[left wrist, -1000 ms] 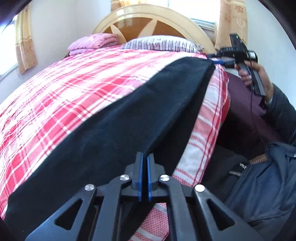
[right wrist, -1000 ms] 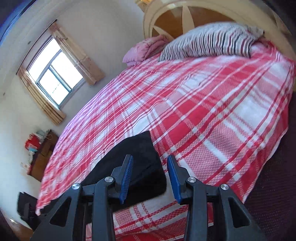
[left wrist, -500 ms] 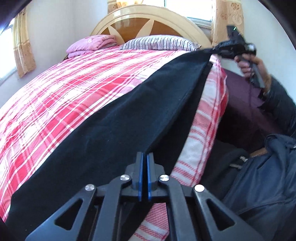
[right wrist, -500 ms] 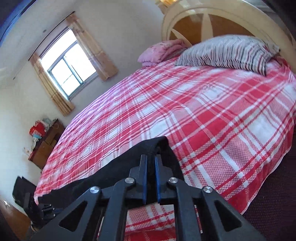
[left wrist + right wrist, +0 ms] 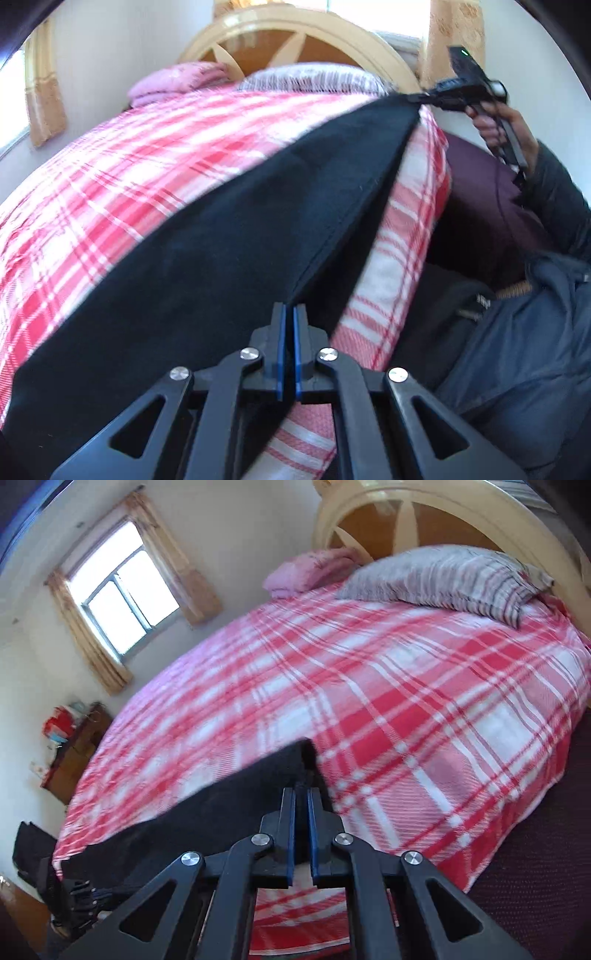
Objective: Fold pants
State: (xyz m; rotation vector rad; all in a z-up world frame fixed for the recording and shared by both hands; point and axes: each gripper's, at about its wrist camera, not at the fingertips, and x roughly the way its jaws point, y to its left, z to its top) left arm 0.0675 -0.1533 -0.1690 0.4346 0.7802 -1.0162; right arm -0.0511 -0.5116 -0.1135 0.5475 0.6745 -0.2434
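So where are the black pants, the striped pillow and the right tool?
black pants (image 5: 229,236), left wrist view, broad middle of the cloth.
striped pillow (image 5: 450,578), right wrist view, its top.
right tool (image 5: 417,98), left wrist view, fingertips.

The black pants (image 5: 229,236) run off the bottom-left edge of the left wrist view, so their far end is unseen, and they cover much of the plaid bed (image 5: 122,162) beneath. In the right wrist view the cloth passes behind the right hand-held gripper (image 5: 301,805), hiding the pinched edge. The striped pillow (image 5: 454,579) and plaid are smeared by motion blur. Items on the wooden cabinet (image 5: 77,749) are too small to identify. The headboard (image 5: 424,513) is cut by the top edge.
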